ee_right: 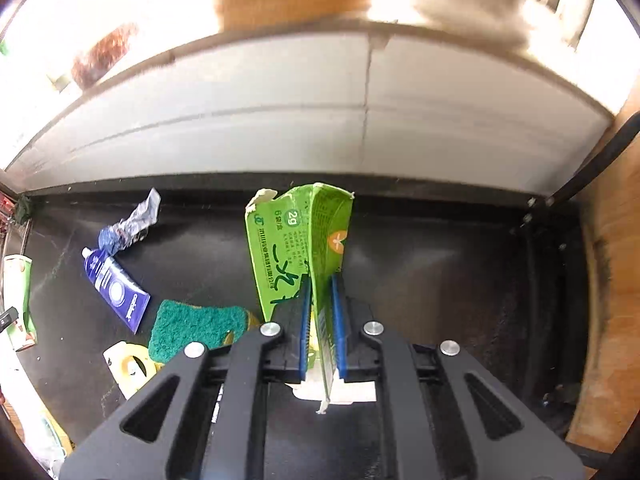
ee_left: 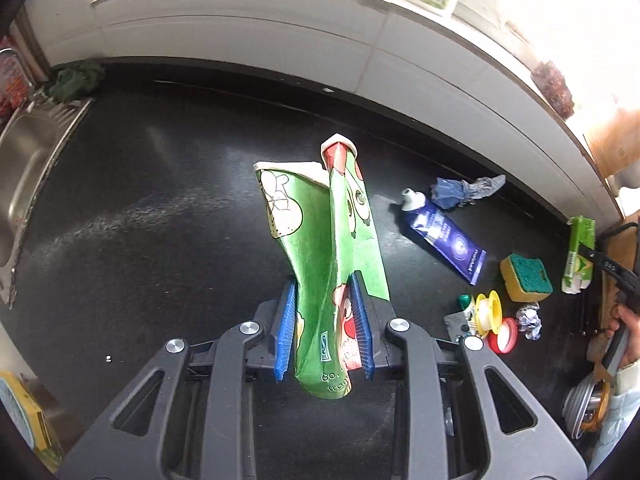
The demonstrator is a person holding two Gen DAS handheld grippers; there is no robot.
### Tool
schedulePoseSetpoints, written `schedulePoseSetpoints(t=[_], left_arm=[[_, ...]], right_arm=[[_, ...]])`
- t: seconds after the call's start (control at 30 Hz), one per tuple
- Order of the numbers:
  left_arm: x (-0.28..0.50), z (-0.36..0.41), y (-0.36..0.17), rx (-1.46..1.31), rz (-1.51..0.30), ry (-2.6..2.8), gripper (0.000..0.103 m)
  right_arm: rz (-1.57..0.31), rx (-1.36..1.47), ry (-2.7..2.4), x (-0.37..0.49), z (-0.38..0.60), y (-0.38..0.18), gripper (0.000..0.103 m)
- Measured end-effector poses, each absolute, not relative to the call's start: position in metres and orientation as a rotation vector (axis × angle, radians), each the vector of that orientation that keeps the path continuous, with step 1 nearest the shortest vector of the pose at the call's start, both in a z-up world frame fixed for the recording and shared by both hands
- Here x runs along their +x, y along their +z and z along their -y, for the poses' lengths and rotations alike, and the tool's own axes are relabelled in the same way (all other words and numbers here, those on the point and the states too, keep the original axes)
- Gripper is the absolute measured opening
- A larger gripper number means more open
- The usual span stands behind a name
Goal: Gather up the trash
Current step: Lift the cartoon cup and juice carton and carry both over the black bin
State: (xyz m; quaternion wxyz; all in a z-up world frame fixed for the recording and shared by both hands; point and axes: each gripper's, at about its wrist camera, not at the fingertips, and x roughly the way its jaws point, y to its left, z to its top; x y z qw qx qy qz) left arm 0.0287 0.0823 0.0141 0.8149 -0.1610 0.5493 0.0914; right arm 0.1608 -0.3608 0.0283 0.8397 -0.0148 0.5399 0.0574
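1. Left wrist view: my left gripper (ee_left: 326,334) is clamped on a crushed green paper cup (ee_left: 320,248), its blue pads pressing the flattened lower part from both sides; the cup hangs above the black counter (ee_left: 160,220), rim end pointing away from me; to the right on the counter lie a blue tube (ee_left: 444,236), a crumpled blue wrapper (ee_left: 464,192) just beyond its cap, a yellow-and-green sponge (ee_left: 526,278), a yellow tape spool (ee_left: 490,312), a red-and-white lid (ee_left: 506,334) and a foil ball (ee_left: 530,320); a steel sink (ee_left: 24,168) sits at the far left.

2. Right wrist view: my right gripper (ee_right: 320,332) is clenched on a flattened green carton (ee_right: 300,256), one folded panel pinched between the pads, held up off the counter; the blue tube, the wrapper and the sponge lie to the left of it, well apart from the carton.
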Motion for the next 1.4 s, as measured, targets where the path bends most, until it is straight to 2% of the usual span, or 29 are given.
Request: schedulePoseSetpoints(t=[0.17, 0.37, 0.53, 0.73, 0.87, 1.07, 1.23, 1.4], left_arm=[[-0.002, -0.122, 0.035, -0.345, -1.139, 0.306, 0.026], [-0.066, -0.181, 0.052, -0.393, -1.096, 0.467, 0.026], [-0.134, -0.217, 0.044, -0.445, -1.099, 0.608, 0.026], [-0.235, -0.255, 0.023, -0.582, -1.097, 0.792, 0.027], [-0.307, -0.274, 0.011, -0.666, -1.091, 0.932, 0.027], [-0.415, -0.289, -0.017, -0.792, -1.087, 1.154, 0.027], [-0.479, -0.289, -0.048, -0.92, -1.09, 1.244, 0.027], [-0.507, -0.288, -0.075, -1.011, -1.085, 1.281, 0.027]], right_arm=[[-1.073, -0.056, 0.108, 0.159, 0.353, 0.065, 0.011], [-1.057, -0.068, 0.266, 0.15, 0.284, 0.076, 0.011], [-1.075, -0.091, 0.513, 0.133, 0.184, 0.073, 0.011], [-1.121, -0.263, 0.777, 0.095, 0.028, 0.056, 0.011], [-1.14, -0.41, 0.955, 0.037, -0.085, 0.04, 0.011], [-1.193, -0.64, 1.226, -0.095, -0.209, 0.002, 0.011], [-1.24, -0.772, 1.435, -0.192, -0.268, -0.014, 0.011], [-1.243, -0.905, 1.494, -0.257, -0.314, -0.037, 0.011]])
